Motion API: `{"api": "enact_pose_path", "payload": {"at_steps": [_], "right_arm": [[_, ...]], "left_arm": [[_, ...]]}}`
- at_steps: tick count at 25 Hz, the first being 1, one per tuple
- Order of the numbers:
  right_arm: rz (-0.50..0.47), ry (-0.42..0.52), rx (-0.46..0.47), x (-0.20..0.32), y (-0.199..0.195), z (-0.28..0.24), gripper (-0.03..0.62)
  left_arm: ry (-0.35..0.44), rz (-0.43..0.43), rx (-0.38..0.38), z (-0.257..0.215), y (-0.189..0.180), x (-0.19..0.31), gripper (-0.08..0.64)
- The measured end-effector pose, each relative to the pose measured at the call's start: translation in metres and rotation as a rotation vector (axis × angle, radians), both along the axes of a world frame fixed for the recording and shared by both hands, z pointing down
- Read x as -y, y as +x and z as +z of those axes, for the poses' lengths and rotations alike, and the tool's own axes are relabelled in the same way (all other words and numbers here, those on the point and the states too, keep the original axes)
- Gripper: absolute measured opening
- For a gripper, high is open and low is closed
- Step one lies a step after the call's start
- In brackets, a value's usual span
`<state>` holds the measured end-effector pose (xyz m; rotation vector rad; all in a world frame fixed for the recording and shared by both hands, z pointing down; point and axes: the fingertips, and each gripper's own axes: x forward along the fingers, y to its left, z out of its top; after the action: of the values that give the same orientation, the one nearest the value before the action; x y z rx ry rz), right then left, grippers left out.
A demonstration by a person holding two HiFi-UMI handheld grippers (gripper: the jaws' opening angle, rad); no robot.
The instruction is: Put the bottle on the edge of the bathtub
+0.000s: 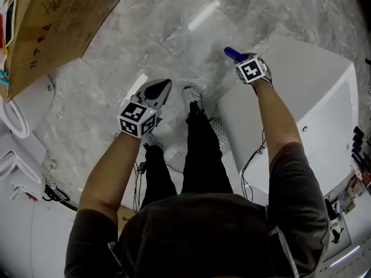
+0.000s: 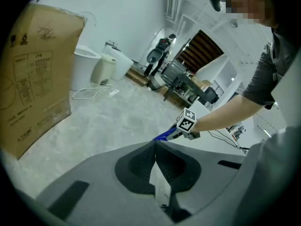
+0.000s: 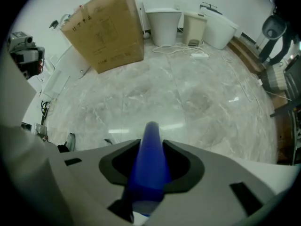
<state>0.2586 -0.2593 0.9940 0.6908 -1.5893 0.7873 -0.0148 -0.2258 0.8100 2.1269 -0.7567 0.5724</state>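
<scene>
Grey marble floor fills most of the head view, with the white bathtub on the right side. Cardboard box top left, leaning by the wall; white toilet and a small white bin stand next to it at the far wall in the right gripper view, with a loose cable on the floor in front of them. My legs in black trousers are in the middle, standing close to the tub's near corner.

My right gripper has the blue bottle clamped between its jaws. The jaws are partly apart and both press on the bottle body, and the bottle tip sticks out past them. The gripper points down, marker cube on top. The bottle is not on the tub. In the head view it shows over the floor just beside the tub's corner, and in the right gripper view only floor lies beyond its tip. Can't tell how high above the rim it is.

My left gripper is out over the floor, left of my legs and well apart from the tub, angled down. Its jaws are closed tip to tip with nothing between them. The left gripper view shows the right gripper and bottle across from it, with the tub's white top behind.
</scene>
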Motion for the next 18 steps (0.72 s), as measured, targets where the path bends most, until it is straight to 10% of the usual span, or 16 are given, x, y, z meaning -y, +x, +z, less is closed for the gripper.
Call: {"api": "enact_pose_path", "payload": {"at_steps": [18], "right_arm": [[-0.016,-0.155,-0.224,-0.063,0.104,0.206,0.137]], "left_arm": [[-0.131,0.083,-0.021,0.153,0.068,-0.014,0.005]]}}
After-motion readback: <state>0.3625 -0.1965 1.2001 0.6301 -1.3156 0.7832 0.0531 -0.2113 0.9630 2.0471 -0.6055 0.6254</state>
